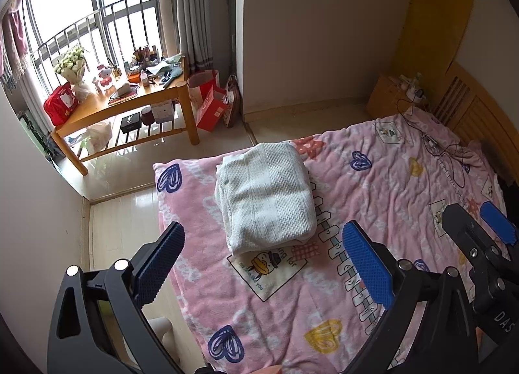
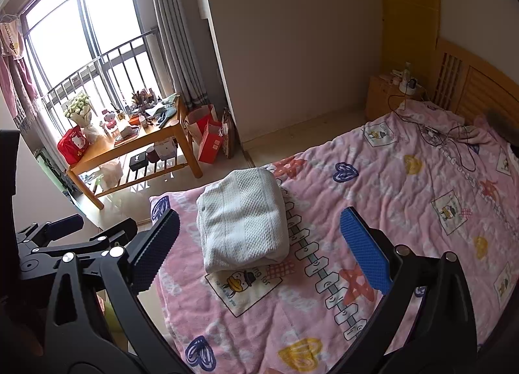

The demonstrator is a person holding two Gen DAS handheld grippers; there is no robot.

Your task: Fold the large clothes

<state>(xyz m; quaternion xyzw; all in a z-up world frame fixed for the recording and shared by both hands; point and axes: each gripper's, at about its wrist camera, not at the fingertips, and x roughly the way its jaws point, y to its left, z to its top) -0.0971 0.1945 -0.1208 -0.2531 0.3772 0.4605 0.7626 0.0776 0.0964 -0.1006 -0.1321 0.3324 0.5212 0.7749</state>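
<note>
A white textured garment (image 1: pixel 264 193) lies folded into a thick rectangular bundle on the pink patterned bedspread (image 1: pixel 389 185), near the bed's foot corner. It also shows in the right wrist view (image 2: pixel 243 221) on the bedspread (image 2: pixel 405 205). My left gripper (image 1: pixel 262 263) is open and empty, held above the bed just short of the bundle. My right gripper (image 2: pixel 259 244) is open and empty, also above the bed near the bundle. The right gripper appears at the right edge of the left wrist view (image 1: pixel 480 231), and the left gripper at the left edge of the right wrist view (image 2: pixel 74 231).
A wooden table (image 1: pixel 129 101) cluttered with flowers, a red bag and small items stands by the window. Red paper bags (image 1: pixel 211 104) sit on the floor beside it. A wooden nightstand (image 1: pixel 392 98), headboard (image 1: pixel 470 107) and black cables (image 1: pixel 447 150) are at the bed's head.
</note>
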